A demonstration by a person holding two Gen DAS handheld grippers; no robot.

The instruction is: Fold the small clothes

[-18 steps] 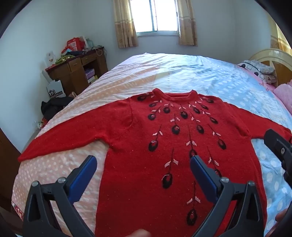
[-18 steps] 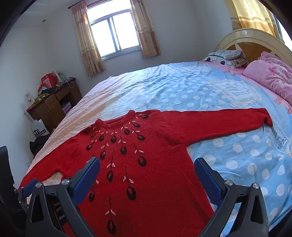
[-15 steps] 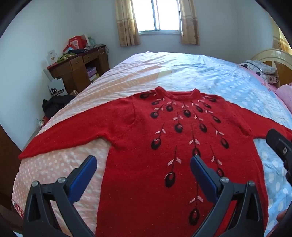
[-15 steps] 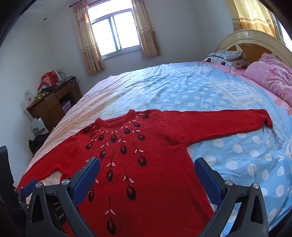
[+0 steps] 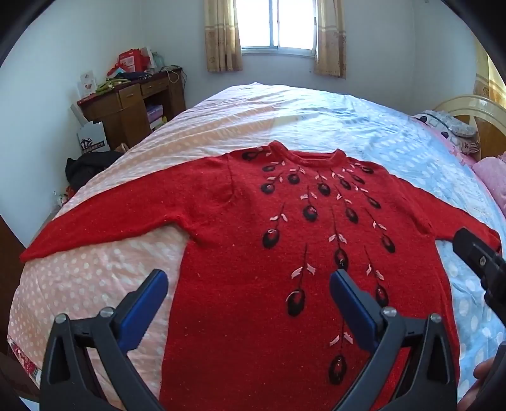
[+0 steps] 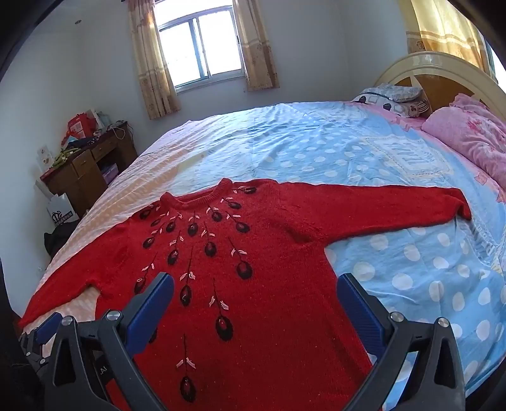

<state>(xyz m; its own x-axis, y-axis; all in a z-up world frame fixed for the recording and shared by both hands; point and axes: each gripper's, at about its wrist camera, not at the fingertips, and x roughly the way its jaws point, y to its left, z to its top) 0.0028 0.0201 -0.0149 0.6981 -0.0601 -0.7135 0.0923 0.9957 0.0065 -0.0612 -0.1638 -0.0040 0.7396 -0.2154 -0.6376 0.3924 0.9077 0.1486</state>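
A red sweater (image 5: 259, 253) lay spread flat, front up, across the bed (image 5: 316, 117), filling the middle of both wrist views, with its round collar toward the window (image 5: 278, 25) at the top and both sleeves stretched straight out to the sides. Dark flower shapes with pale leaves ran down its chest from the collar. The left gripper (image 5: 248, 294) hung over the lower part of the sweater with its blue fingers (image 5: 148, 303) spread wide and nothing between them, one over the pink dotted cover at the lower left and the other over the red knit. The right gripper (image 6: 254, 298) hovered the same way, jaws fully apart and empty, its left finger above the sweater and its right one above the blue dotted sheet. In the left view its black frame also showed at the right edge. A wooden desk (image 5: 132, 104) piled with clutter stood at the upper left, and a pink pillow (image 6: 468, 139) lay by the headboard (image 6: 442, 72) at the upper right.
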